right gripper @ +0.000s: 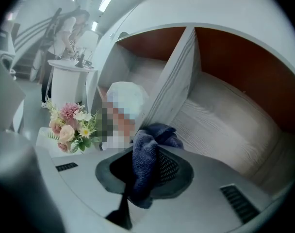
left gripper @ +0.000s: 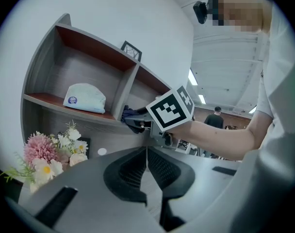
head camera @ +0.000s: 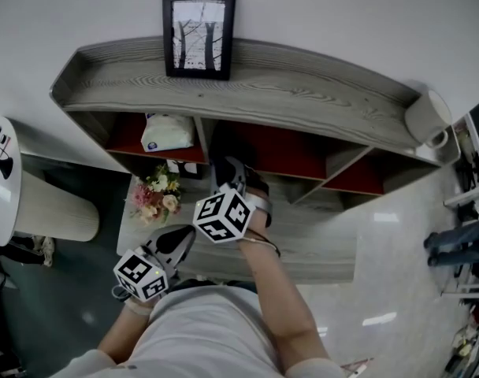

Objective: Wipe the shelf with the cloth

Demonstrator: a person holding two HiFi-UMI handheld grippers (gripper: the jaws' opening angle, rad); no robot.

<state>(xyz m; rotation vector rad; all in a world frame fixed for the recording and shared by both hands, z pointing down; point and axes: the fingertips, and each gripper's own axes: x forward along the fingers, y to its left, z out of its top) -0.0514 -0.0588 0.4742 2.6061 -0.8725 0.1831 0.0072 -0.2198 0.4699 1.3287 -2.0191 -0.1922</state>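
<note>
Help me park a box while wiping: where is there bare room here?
The shelf top is bare either side of the picture frame, up to the white mug at its right end. The middle cubby floor is bare beyond the cloth. Crowded: the left cubby holds a white packet, flowers below it.

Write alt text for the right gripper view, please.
The right gripper is shut on a dark blue cloth at the mouth of a grey shelf compartment with a red back. A white pack and a bouquet show at left.
</note>
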